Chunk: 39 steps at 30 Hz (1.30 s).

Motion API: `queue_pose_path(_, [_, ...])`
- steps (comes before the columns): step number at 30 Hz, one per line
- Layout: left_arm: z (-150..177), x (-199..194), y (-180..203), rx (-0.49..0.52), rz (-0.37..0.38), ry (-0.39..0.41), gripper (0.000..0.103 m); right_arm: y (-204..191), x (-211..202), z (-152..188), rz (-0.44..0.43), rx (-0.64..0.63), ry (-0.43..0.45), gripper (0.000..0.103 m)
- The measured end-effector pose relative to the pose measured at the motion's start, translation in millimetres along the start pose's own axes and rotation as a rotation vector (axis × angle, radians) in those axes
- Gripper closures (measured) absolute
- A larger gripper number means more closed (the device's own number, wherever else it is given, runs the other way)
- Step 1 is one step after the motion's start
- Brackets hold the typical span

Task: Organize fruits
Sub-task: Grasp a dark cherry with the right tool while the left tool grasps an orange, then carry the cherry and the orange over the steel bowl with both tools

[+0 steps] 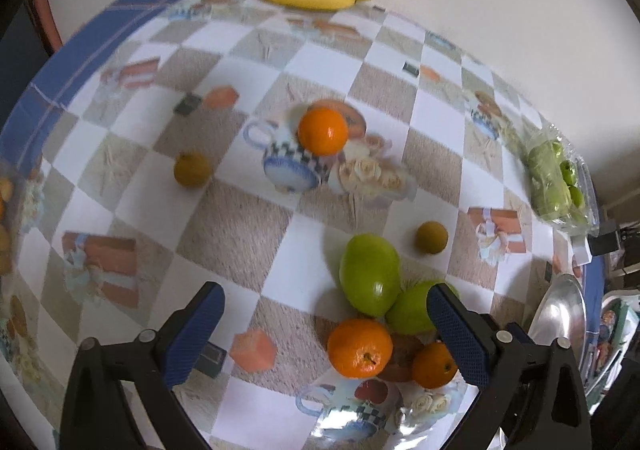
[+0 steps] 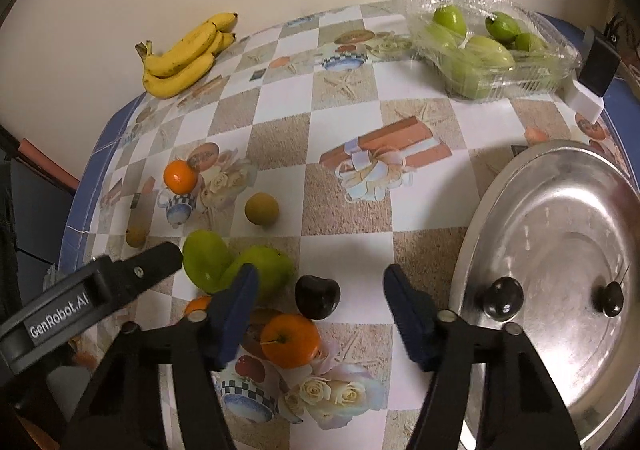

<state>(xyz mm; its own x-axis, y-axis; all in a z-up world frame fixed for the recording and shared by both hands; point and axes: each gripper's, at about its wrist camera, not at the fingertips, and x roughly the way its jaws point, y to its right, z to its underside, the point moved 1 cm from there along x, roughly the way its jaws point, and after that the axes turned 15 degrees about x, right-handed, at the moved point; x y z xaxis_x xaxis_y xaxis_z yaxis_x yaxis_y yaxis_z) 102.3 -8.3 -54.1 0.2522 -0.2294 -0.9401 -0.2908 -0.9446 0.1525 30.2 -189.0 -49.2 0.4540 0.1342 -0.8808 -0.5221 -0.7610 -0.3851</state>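
Note:
My right gripper stands open just above a dark cherry, which lies on the cloth between the blue pads without touching them. Two more cherries lie on the steel plate to its right. My left gripper hangs open over a cluster of two green mangoes and two oranges; nothing touches its pads. A third orange and two small yellow-brown fruits lie scattered further out.
Bananas lie at the far edge by the wall. A clear plastic box of green fruits stands at the far right, with a black-and-white block beside it. The left gripper's black housing reaches in beside the mangoes.

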Motion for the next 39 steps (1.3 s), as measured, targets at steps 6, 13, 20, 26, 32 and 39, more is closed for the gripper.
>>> queue_pose_path(6, [6.2,8.2,6.4,0.009,0.024,-0.044,0.011,-1.5,9.7,2.1,0.007,-0.008,-0.030,0.053])
queue_pose_path(13, [10.9,15.1,8.4,-0.011,0.071,-0.084,0.027,-1.4,17.9,4.1,0.023,-0.008,-0.056,0.062])
queue_pose_path(20, [13.5,13.9,5.7,-0.047,0.126,-0.103,0.039,-2.3,22.2,3.8,0.029,-0.005,-0.073,0.066])
queue_pose_path(26, [15.5,13.2,7.7,-0.051,0.133,-0.110,0.043,-3.2,21.9,4.0,0.023,0.000,-0.082,0.074])
queue_pose_path(32, [18.2,12.1,10.0,-0.052,0.145,-0.117,0.050,0.0,15.5,2.4,0.010,0.017,-0.083,0.074])
queue_pose_path(39, [21.1,12.9,12.6,-0.043,0.142,-0.126,0.060,3.0,5.7,2.6,-0.010,0.039,-0.074,0.074])
